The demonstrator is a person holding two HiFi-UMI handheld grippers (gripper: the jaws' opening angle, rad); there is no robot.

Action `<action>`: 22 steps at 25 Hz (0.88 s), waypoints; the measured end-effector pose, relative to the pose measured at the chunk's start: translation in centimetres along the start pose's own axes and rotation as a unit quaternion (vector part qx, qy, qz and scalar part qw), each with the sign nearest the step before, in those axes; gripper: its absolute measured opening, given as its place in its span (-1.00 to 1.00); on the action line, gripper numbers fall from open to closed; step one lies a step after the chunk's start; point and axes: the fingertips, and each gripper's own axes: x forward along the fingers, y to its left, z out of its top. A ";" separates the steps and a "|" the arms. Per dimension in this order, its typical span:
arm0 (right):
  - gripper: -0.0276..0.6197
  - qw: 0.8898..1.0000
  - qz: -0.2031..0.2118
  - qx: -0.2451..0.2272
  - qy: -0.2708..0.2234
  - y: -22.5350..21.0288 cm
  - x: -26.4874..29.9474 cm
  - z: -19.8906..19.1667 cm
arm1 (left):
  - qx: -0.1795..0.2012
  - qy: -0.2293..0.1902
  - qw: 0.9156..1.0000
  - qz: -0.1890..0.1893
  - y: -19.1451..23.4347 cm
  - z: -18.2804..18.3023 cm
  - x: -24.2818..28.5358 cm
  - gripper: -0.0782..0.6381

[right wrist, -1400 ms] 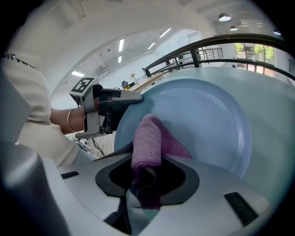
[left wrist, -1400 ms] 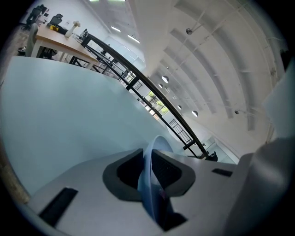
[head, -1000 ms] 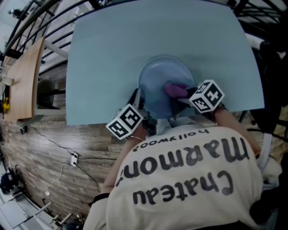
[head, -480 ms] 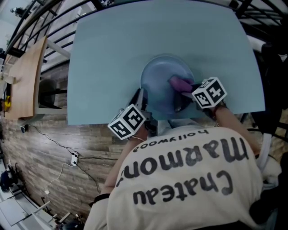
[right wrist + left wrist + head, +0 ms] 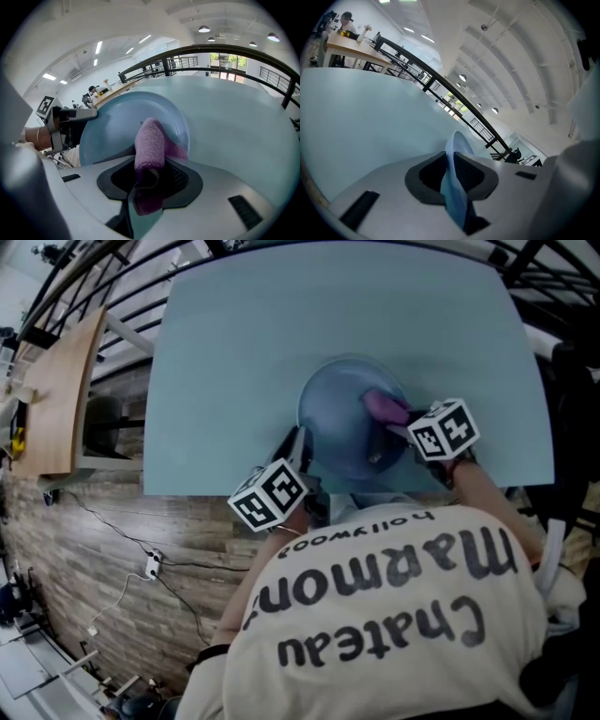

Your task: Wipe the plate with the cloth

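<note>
A light blue plate [image 5: 342, 423] lies near the front edge of the pale blue table [image 5: 234, 343]. My left gripper [image 5: 298, 452] is shut on the plate's near-left rim; in the left gripper view the rim [image 5: 455, 154] runs edge-on between the dark pads of the left gripper [image 5: 451, 177]. My right gripper [image 5: 394, 424] is shut on a purple cloth [image 5: 383, 405], which rests on the right part of the plate. In the right gripper view the rolled cloth [image 5: 150, 143] sticks out of the right gripper [image 5: 149, 179] onto the plate [image 5: 119, 122].
The table's front edge [image 5: 225, 486] runs just below the plate, close to the person's torso. A wooden bench [image 5: 56, 395] stands to the left, over a plank floor with cables [image 5: 150, 563]. Black railings frame the table's far side.
My right gripper has slid the purple cloth rightward across the plate, from near its middle to the right rim. The left gripper has kept its hold on the rim.
</note>
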 end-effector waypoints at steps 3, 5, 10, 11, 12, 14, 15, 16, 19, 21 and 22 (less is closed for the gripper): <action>-0.43 1.000 -0.002 0.008 -0.008 -0.5 0.0 0.5 | -0.005 -0.002 1.000 -0.007 -0.2 0.1 0.1 -0.63; -0.43 1.000 -0.003 0.010 -0.011 -0.8 0.1 0.6 | -0.006 -0.005 1.000 -0.008 -0.2 0.2 0.1 -0.63; -0.43 0.999 -0.006 0.019 -0.042 -2.1 0.1 1.6 | -0.002 -0.013 1.000 -0.006 -0.4 0.3 0.5 -0.62; -0.43 0.998 -0.006 0.030 -0.055 -2.2 0.1 2.1 | -0.002 -0.015 1.000 -0.005 -0.3 0.4 0.4 -0.62; -0.43 0.997 -0.003 0.041 -0.067 -2.1 0.1 2.6 | -0.005 -0.017 1.000 -0.005 -0.1 0.6 0.3 -0.62; -0.43 0.996 0.014 0.045 -0.077 -1.4 0.3 3.4 | -0.016 -0.028 0.999 -0.009 0.4 1.0 0.1 -0.62; -0.43 0.996 0.028 0.034 -0.076 -0.6 0.3 3.6 | -0.024 -0.036 0.999 -0.014 0.5 1.4 0.0 -0.62; -0.43 0.996 0.043 0.017 -0.074 0.4 0.3 3.9 | -0.032 -0.042 0.998 -0.020 0.5 1.6 -0.1 -0.62; -0.43 0.993 0.090 -0.022 -0.073 3.7 0.1 5.0 | -0.047 -0.044 0.998 -0.027 0.6 1.6 0.0 -0.63; -0.43 0.990 0.118 -0.032 -0.073 6.2 0.4 5.8 | -0.053 -0.041 0.997 -0.025 0.9 1.6 0.2 -0.63; -0.43 0.988 0.132 -0.036 -0.073 7.4 0.6 6.1 | -0.055 -0.040 0.997 -0.024 1.0 1.6 0.3 -0.63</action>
